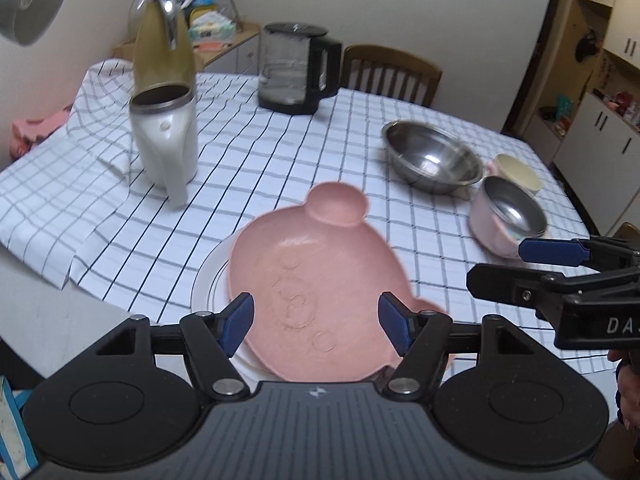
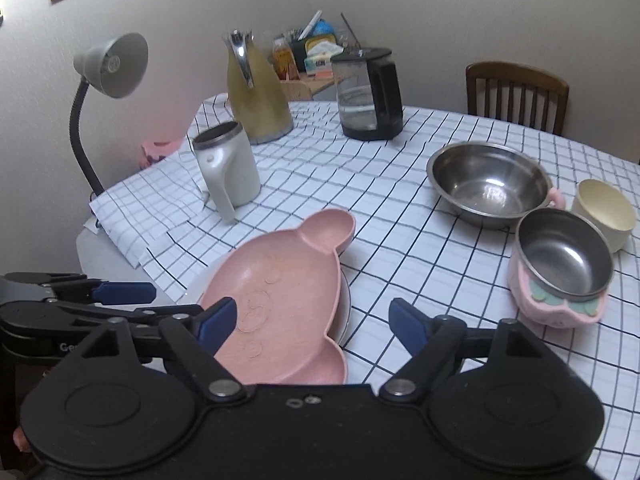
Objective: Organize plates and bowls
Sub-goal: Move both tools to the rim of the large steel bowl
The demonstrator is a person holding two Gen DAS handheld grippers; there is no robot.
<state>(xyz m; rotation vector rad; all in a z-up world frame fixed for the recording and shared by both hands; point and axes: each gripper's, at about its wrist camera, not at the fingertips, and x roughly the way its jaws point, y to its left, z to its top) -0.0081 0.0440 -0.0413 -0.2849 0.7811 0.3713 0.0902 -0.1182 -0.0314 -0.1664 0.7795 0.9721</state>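
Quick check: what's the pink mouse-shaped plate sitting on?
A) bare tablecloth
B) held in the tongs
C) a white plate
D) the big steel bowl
C: the pink plate lies on a white plate whose rim shows along its left edge; both tongs are open and grip nothing.

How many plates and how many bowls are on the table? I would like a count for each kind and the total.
Plates: 2, the pink plate lying on a white plate
Bowls: 3, the steel bowl, the pink bowl, the cream bowl
Total: 5
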